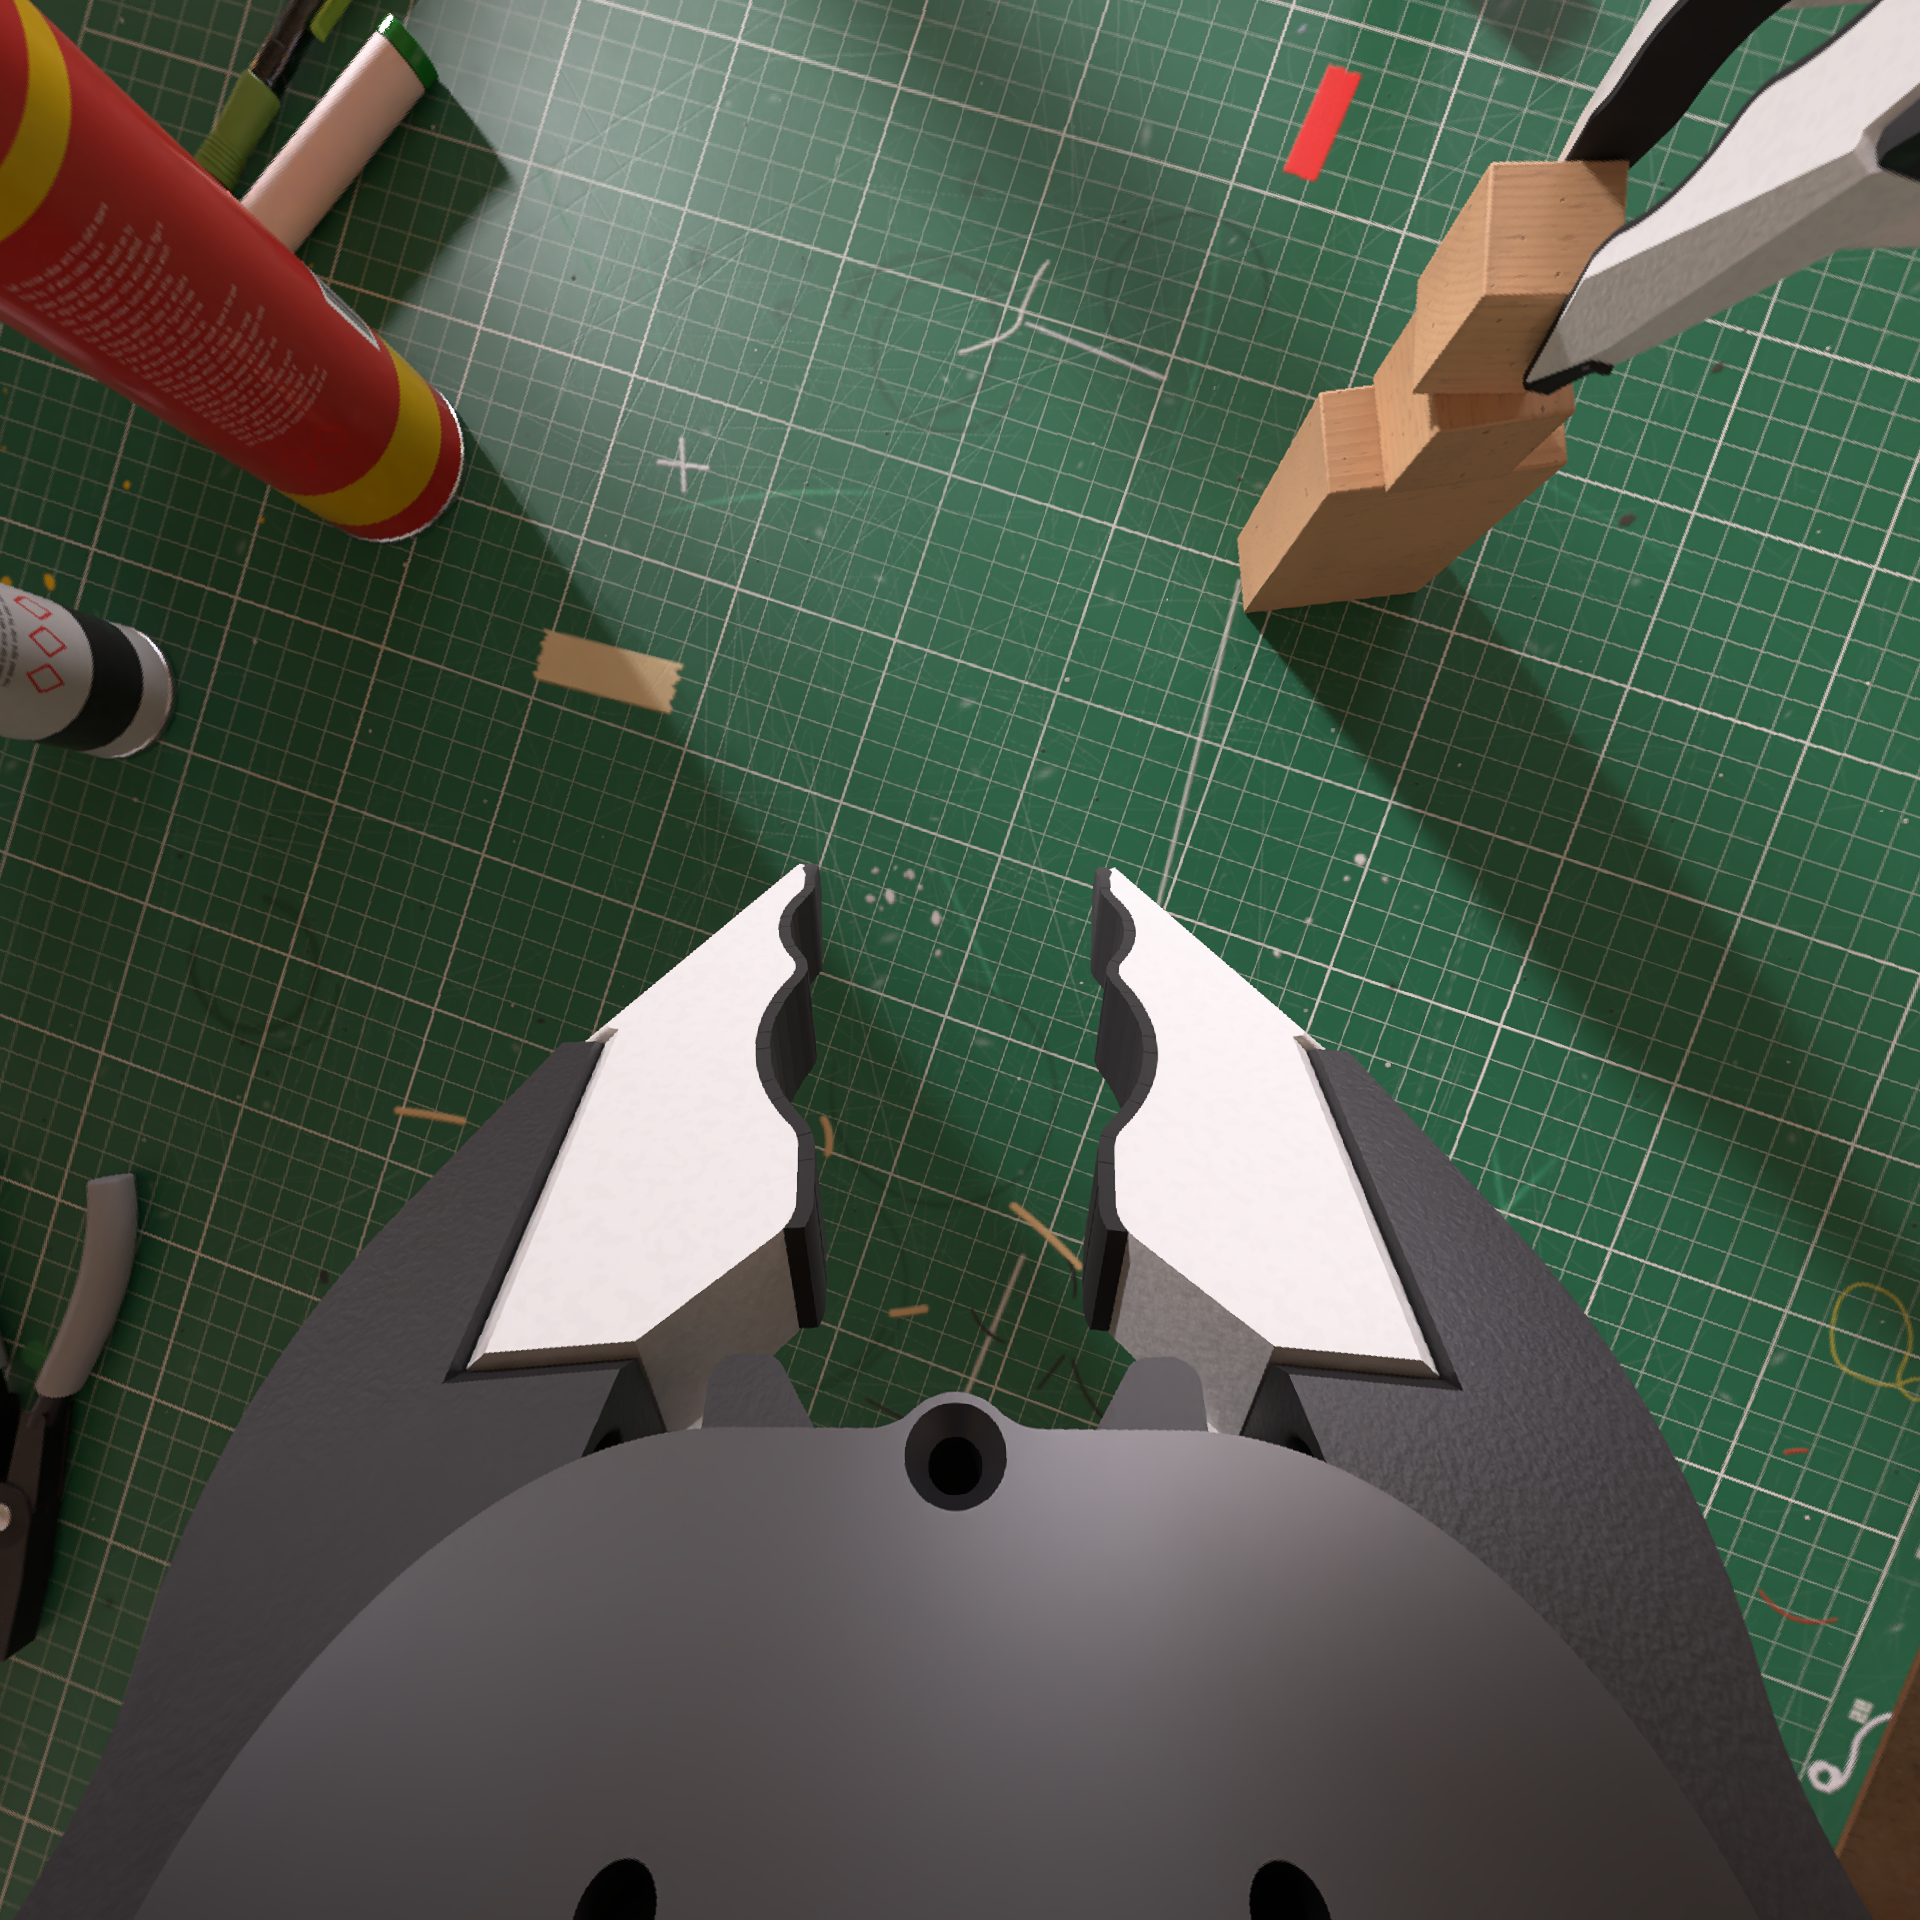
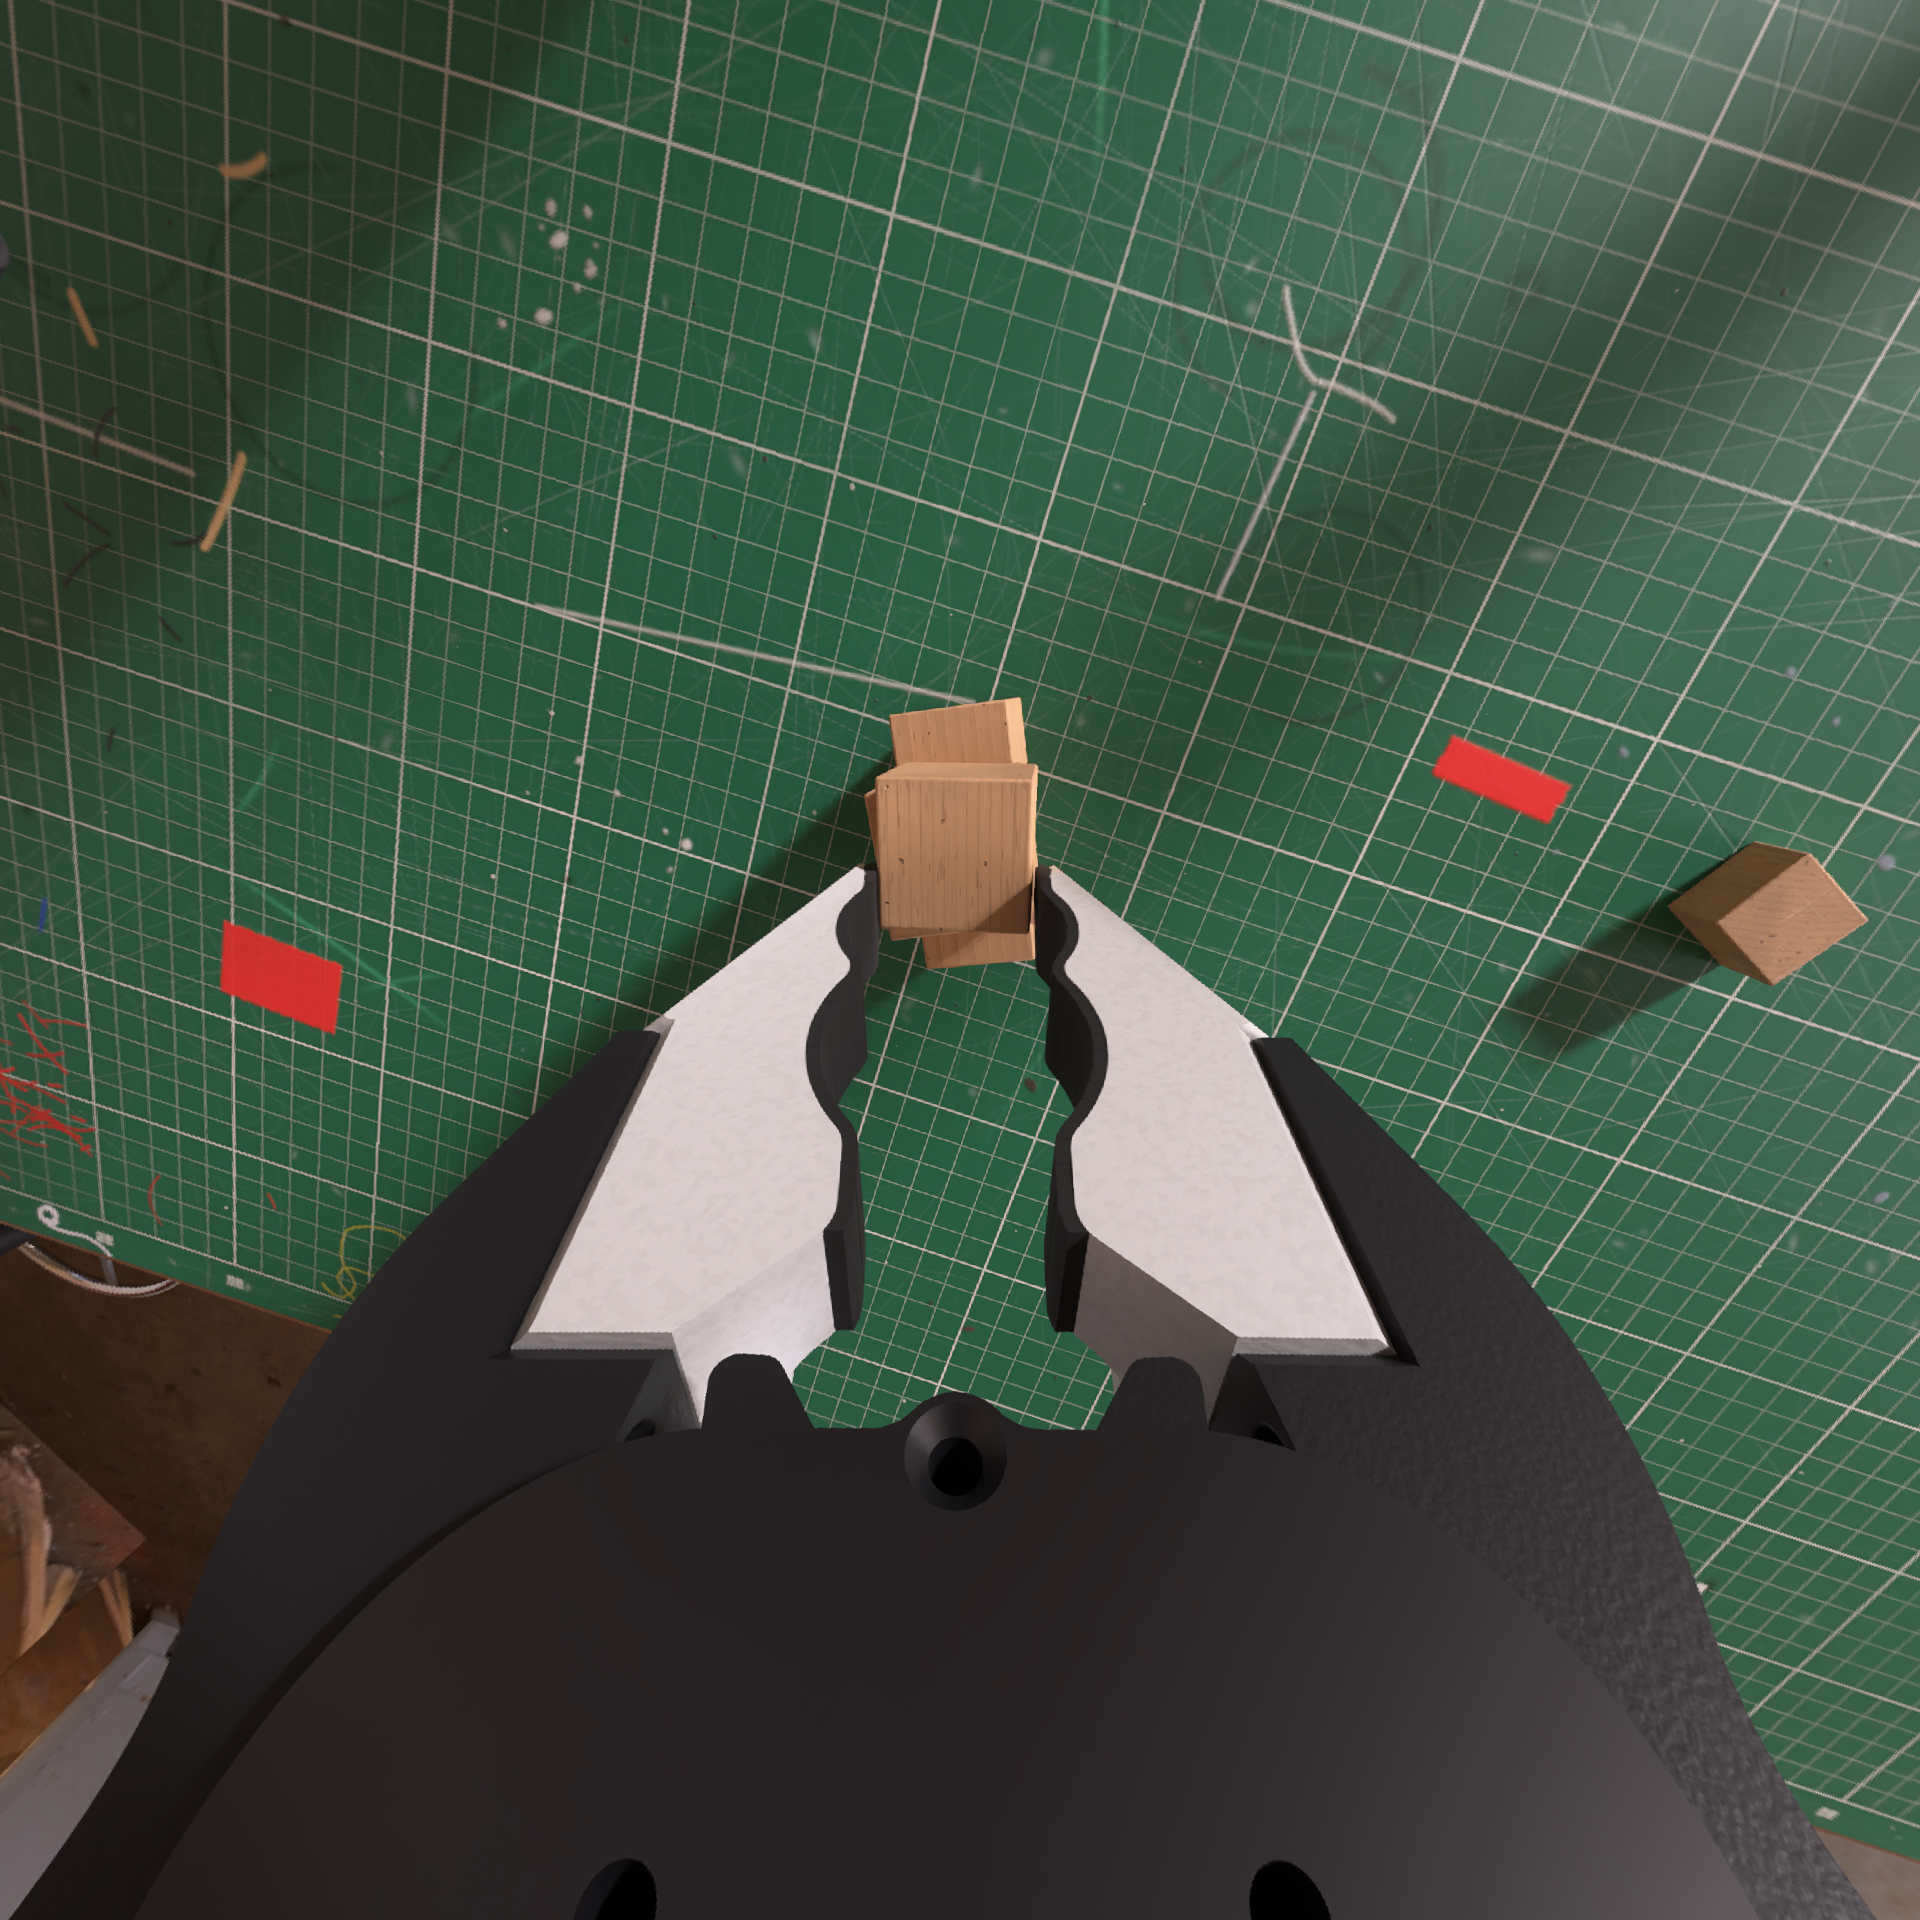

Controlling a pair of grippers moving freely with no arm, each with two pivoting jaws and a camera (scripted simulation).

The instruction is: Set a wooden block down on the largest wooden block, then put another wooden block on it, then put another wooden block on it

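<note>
A stack of wooden blocks stands on the green cutting mat (image 1: 935,623) at the upper right of the left wrist view. The largest block (image 1: 1330,540) is at the bottom with a smaller block (image 1: 1455,447) on it. My right gripper (image 1: 1564,265) is shut on the top block (image 1: 1496,270), which sits on or just above the stack. In the right wrist view the held block (image 2: 956,852) sits between the fingertips of my right gripper (image 2: 956,894) and hides most of the stack. A loose wooden block (image 2: 1766,925) lies to the right. My left gripper (image 1: 956,883) is open and empty above the mat, well short of the stack.
A red and yellow tube (image 1: 208,281), marker pens (image 1: 343,125) and a white and black can (image 1: 83,675) lie at the left. Pliers (image 1: 52,1403) lie at the lower left. Tan tape (image 1: 608,670) and red tape (image 2: 281,975) stick to the mat. The mat's edge and a brown tabletop (image 2: 156,1403) show.
</note>
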